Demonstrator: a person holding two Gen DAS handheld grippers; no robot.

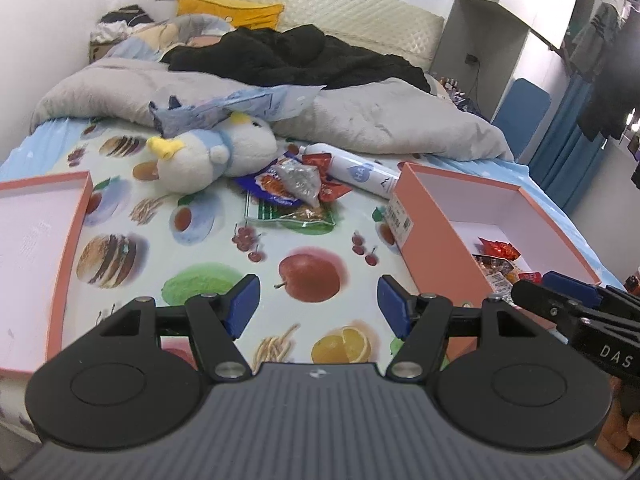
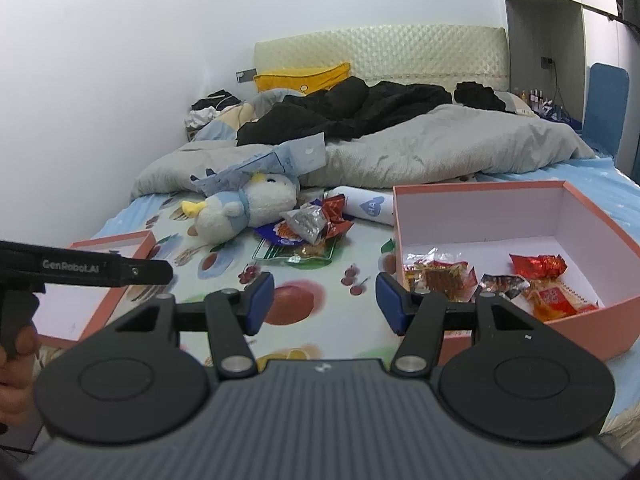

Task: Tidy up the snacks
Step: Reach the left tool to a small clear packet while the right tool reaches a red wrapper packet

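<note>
both claws hover with jaws apart and nothing between them, left gripper [image 1: 313,306] and right gripper [image 2: 325,303], over fruit-print bedsheet [image 1: 224,264]. left to right: pink lid [image 1: 68,248], plush bird [image 1: 212,156], loose snack packets [image 1: 298,184], white bottle [image 1: 356,170], pink box [image 2: 516,216] holding more snacks [image 2: 538,266]. behind: grey duvet [image 2: 420,148], white wall [image 2: 120,60].

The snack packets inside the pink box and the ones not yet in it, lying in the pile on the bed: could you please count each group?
Packets in the pink box: 4 (the biggest, a silver-dark one, a red foil one, an orange-red one)
Packets in the pile: about 5, overlapping
Total: about 9
</note>
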